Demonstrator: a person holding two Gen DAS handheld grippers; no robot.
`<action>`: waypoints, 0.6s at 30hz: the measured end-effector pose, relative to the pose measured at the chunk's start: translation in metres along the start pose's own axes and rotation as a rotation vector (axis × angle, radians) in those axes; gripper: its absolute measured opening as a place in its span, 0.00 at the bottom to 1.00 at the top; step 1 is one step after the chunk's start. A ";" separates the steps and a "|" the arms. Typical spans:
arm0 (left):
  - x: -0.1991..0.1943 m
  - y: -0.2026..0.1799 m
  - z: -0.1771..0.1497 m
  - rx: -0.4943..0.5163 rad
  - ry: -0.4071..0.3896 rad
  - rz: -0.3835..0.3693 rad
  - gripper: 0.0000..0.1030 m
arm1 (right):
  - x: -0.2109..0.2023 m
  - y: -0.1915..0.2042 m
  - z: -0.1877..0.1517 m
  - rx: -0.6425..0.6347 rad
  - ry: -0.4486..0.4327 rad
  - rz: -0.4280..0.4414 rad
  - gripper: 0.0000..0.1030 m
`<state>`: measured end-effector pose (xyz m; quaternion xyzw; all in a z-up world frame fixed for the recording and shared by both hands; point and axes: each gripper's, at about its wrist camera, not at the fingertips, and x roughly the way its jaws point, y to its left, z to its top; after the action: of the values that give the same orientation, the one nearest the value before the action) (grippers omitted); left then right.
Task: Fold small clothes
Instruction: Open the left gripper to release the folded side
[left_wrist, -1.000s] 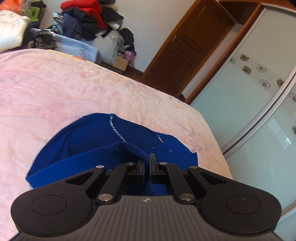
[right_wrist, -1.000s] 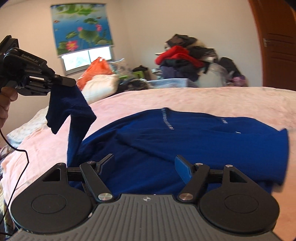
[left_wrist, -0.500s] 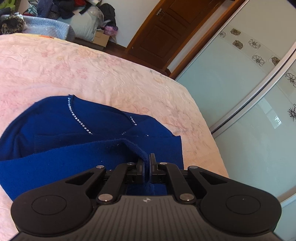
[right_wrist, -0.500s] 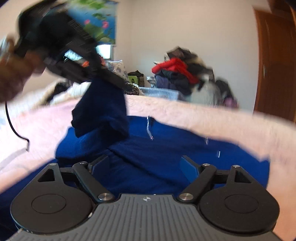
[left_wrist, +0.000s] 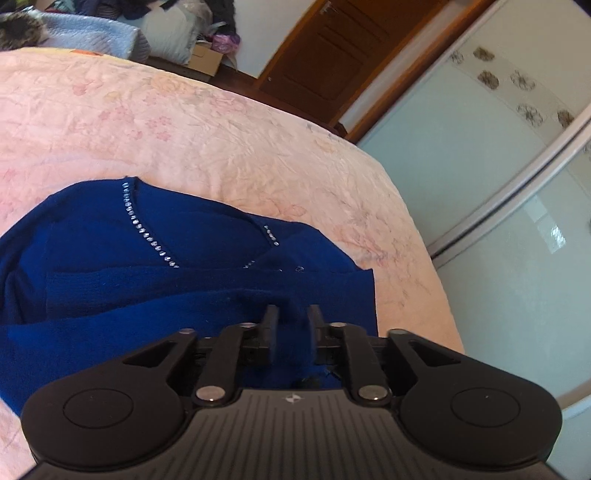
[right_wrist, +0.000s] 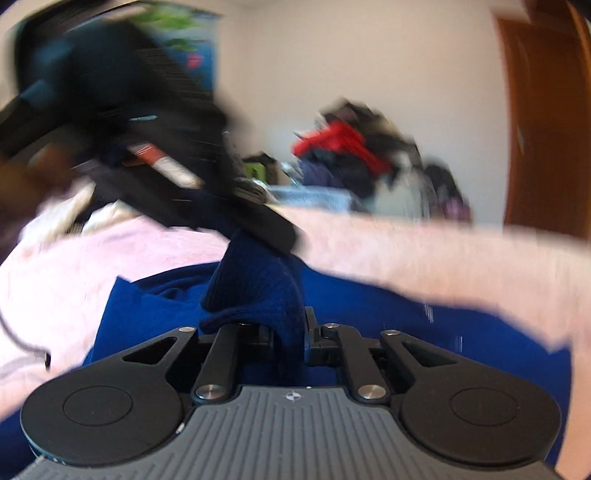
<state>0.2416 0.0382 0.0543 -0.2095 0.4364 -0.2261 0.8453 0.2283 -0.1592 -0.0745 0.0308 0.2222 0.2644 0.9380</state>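
**Sleeve carried over the sweater body, grip changing hands**

On the left of the scene, the left tool (left_wrist: 291, 334) has come down low over the blue sweater (left_wrist: 155, 266), which lies flat on the pink bed (left_wrist: 207, 136) with its beaded neckline facing away. A second ago this tool was raised well above the bed with a sleeve dangling from it; now the sleeve cuff (left_wrist: 293, 325) sits between its 2 fingers, which have eased slightly apart (half a second ago they were pressed tight on the cloth). Whether they still pinch or are letting go, I cannot tell for sure.

Moving right, the right tool (right_wrist: 290, 338) has changed more plainly: its fingers were spread wide over the sweater's body, and now they have drawn in around the hanging fold of the same sleeve, seemingly gripping it, though motion blur softens the view. The left tool shows above it as a dark smear.

My reading is that the sleeve is being folded across the chest, with the right tool taking or steadying the cloth so it lands flat.
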 end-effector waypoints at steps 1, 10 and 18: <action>-0.004 0.004 -0.002 -0.008 -0.018 0.012 0.40 | 0.003 -0.014 -0.002 0.080 0.023 -0.003 0.10; -0.042 0.039 -0.043 0.084 -0.125 0.249 0.74 | 0.023 -0.086 -0.037 0.561 0.116 0.075 0.29; -0.058 0.094 -0.062 0.101 -0.172 0.520 0.74 | 0.027 -0.033 -0.017 0.192 0.174 -0.006 0.70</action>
<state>0.1792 0.1373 0.0066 -0.0664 0.3903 -0.0045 0.9183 0.2575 -0.1748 -0.1066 0.0968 0.3273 0.2407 0.9086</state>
